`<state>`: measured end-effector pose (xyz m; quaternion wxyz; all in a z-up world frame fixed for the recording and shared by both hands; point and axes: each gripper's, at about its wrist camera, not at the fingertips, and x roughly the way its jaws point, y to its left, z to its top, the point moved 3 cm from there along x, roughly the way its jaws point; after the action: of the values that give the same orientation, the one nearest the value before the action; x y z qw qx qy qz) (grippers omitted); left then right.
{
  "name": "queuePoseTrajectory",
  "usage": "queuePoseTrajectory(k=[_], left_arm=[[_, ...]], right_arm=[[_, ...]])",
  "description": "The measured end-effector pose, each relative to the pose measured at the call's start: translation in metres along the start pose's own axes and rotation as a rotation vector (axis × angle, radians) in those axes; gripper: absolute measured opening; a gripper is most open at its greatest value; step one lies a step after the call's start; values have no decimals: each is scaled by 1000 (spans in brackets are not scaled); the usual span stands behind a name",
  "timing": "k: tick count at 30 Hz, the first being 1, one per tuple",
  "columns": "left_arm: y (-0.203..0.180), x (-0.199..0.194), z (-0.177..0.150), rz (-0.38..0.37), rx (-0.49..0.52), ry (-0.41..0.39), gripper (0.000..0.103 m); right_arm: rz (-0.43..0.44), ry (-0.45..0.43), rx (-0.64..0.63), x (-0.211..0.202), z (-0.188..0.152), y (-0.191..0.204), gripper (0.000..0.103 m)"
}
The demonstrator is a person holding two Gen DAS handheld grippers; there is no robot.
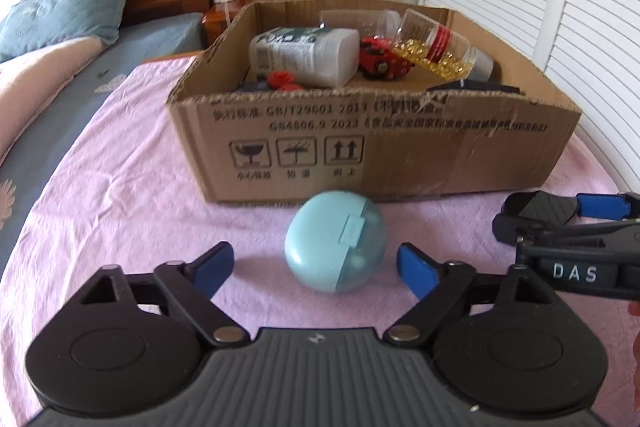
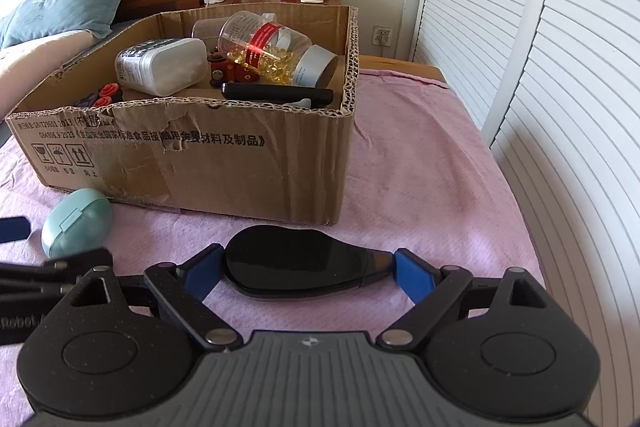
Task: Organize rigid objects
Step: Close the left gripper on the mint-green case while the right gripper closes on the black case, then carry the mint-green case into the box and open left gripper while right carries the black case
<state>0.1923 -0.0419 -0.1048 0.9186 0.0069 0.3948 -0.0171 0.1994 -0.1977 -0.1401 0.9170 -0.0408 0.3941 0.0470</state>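
While my left gripper [image 1: 316, 269] gapes round the egg [image 1: 335, 241] and right [image 2: 308, 273] pinches the black case [image 2: 296, 267], either could squirt free.

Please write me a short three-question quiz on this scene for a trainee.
1. True or false: the light-blue case lies inside the cardboard box.
2. What sits between the fingers of the right gripper? A) a red toy car B) the black teardrop-shaped object C) a white bottle
3. Fill in: the jar of yellow capsules lies on its ____ in the box.

Key: 1 false, it lies on the pink cover in front of the box; 2 B; 3 side.
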Motion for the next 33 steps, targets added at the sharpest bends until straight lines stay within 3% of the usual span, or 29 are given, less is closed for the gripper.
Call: queuePoseTrajectory(k=[5, 9, 12, 14, 24, 33], left_arm=[[5, 6, 10, -74, 65, 1, 69], [3, 6, 9, -147, 153, 10, 67], [2, 7, 10, -159, 176, 4, 65], [2, 7, 12, -165, 172, 4, 52], [0, 3, 11, -156, 187, 29, 52], [-4, -18, 11, -216, 288, 58, 52]], right_arm=[[15, 3, -15, 1, 1, 0, 93], [24, 2, -23, 0, 0, -1, 93], [25, 1, -23, 0, 0, -1, 93], [20, 3, -19, 0, 0, 0, 93], [8, 11, -36, -4, 1, 4, 93], [58, 0, -114, -29, 3, 6, 93]])
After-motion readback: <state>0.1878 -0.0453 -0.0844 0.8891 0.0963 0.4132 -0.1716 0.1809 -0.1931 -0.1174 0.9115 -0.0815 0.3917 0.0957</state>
